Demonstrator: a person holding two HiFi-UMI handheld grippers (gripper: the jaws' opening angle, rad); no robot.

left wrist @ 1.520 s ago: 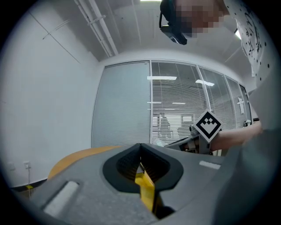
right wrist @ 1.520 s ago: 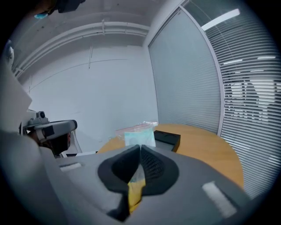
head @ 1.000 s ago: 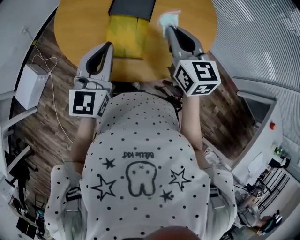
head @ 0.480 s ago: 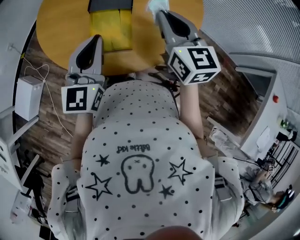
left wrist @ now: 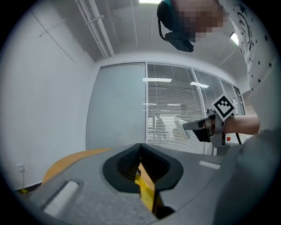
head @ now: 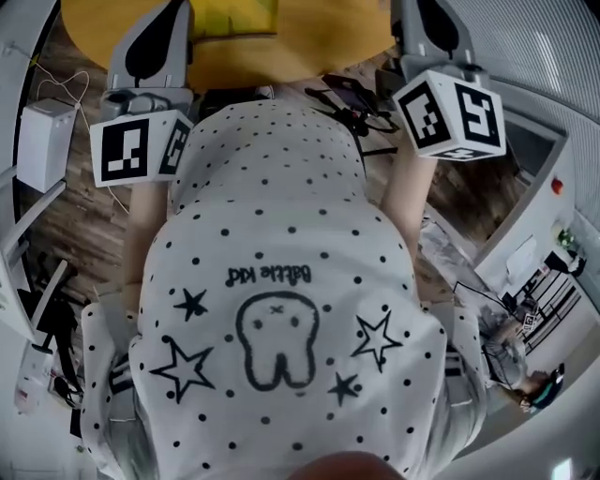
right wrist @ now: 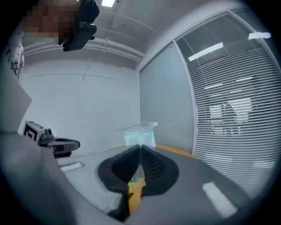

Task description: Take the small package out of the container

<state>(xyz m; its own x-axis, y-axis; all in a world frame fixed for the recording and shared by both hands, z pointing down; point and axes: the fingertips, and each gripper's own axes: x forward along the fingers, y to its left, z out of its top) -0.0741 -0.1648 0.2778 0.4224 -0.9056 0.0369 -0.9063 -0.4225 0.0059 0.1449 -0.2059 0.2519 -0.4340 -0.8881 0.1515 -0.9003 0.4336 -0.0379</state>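
Note:
My right gripper [right wrist: 140, 149] is shut on the small package [right wrist: 138, 133], a clear bag with pale teal contents that sticks up above the pads. The left gripper view shows that package [left wrist: 181, 128] held in the air, off to the right. My left gripper [left wrist: 140, 151] is shut with nothing between its pads. In the head view only the two marker cubes [head: 139, 151] [head: 452, 111] and the gripper bodies show, their tips cut off at the top edge. A strip of the yellow container [head: 234, 13] lies on the round orange table [head: 281, 49].
The person's dotted white shirt [head: 272, 309] fills most of the head view. A white box [head: 42, 145] with cables sits on the wooden floor at the left. Glass walls with blinds [right wrist: 228, 110] stand behind the table. Equipment crowds the lower right [head: 525, 319].
Both grippers have risen and tilted upward. In the head view the table and yellow container have slid to the top edge. The package has left that view.

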